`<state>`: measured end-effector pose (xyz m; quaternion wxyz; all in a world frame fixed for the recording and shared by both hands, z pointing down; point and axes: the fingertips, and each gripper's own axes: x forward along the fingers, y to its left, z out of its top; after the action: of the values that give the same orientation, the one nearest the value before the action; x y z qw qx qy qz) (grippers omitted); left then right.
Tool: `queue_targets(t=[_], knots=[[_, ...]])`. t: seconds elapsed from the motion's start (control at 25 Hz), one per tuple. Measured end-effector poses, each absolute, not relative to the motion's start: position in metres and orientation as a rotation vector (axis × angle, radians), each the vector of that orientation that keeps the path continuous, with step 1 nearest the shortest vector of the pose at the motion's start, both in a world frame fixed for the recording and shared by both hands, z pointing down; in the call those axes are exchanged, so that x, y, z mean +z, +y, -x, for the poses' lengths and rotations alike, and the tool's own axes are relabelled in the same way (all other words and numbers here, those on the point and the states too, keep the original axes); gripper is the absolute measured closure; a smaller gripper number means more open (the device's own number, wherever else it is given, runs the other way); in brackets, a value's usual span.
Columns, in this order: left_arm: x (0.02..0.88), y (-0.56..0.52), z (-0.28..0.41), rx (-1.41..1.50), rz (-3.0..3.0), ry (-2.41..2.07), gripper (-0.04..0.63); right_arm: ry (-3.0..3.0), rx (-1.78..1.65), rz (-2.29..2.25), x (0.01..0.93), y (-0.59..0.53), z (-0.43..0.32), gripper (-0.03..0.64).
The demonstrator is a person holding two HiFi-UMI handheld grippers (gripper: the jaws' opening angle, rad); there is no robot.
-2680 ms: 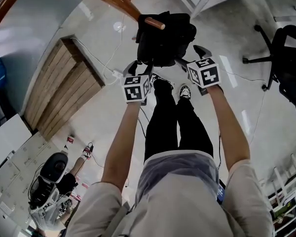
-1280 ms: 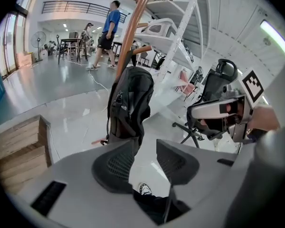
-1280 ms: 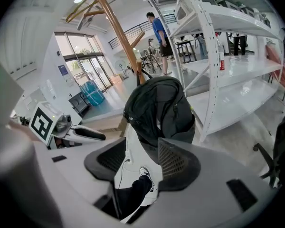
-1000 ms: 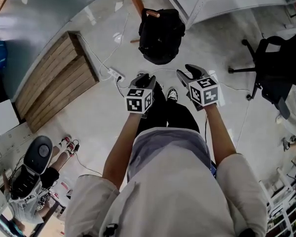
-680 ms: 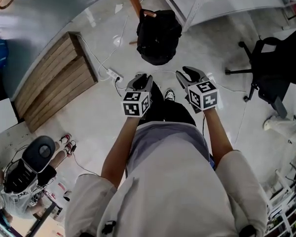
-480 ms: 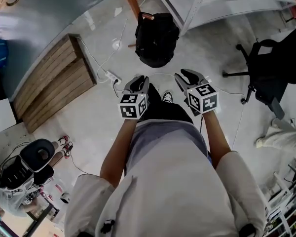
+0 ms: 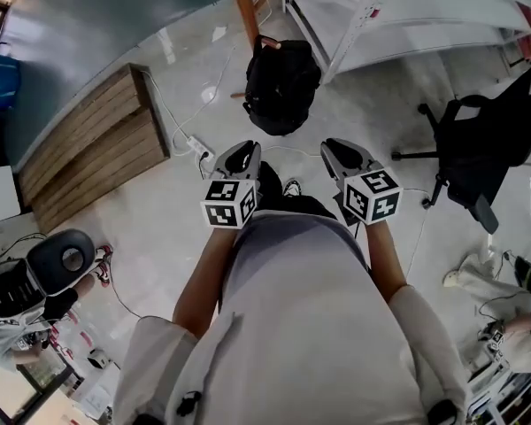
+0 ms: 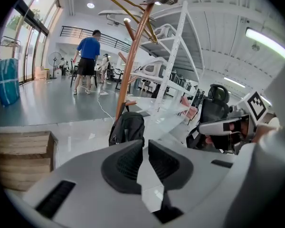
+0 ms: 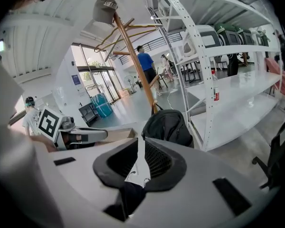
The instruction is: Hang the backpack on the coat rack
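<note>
The black backpack hangs by its top loop from a low peg of the brown wooden coat rack, close to the floor. Both grippers are drawn back from it, near the person's chest. The left gripper and the right gripper have their jaws closing to a narrow slit, with nothing between them. In the left gripper view the backpack shows just beyond the left gripper, beside the rack pole. The right gripper likewise points at the backpack.
A wooden pallet lies to the left of the rack, and a power strip with cables lies on the floor. White shelving stands right of the rack. A black office chair is far right. A cap tops the rack.
Both grippers have pulled back from the backpack and risen towards the head, their jaws narrowing. The backpack stays hanging on the peg.
</note>
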<state>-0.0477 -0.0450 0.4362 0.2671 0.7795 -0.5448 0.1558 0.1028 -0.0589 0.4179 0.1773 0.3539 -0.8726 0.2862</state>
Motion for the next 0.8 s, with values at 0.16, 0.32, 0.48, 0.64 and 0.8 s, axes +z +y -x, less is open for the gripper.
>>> queue_targets(t=[0.16, 0.32, 0.48, 0.64, 0.8], knots=[[0.417, -0.044, 0.05, 0.363, -2.119, -1.501, 0.572, -2.496, 0.781, -1.016, 0.396, -0.059, -0.103, 0.589], [0.403, -0.044, 0.05, 0.324, -2.136, -1.507, 0.577, -2.508, 0.744, -1.026, 0.378, -0.056, -0.109, 0.604], [0.386, -0.043, 0.049, 0.288, -2.173, -1.502, 0.586, -2.521, 0.712, -1.047, 0.361, -0.053, -0.111, 0.606], [0.375, -0.043, 0.05, 0.253, -2.191, -1.502, 0.588, -2.53, 0.682, -1.061, 0.35, -0.047, -0.11, 0.607], [0.369, -0.046, 0.048, 0.215, -2.2, -1.487, 0.588, -2.52, 0.655, -1.08, 0.347, -0.048, -0.113, 0.607]])
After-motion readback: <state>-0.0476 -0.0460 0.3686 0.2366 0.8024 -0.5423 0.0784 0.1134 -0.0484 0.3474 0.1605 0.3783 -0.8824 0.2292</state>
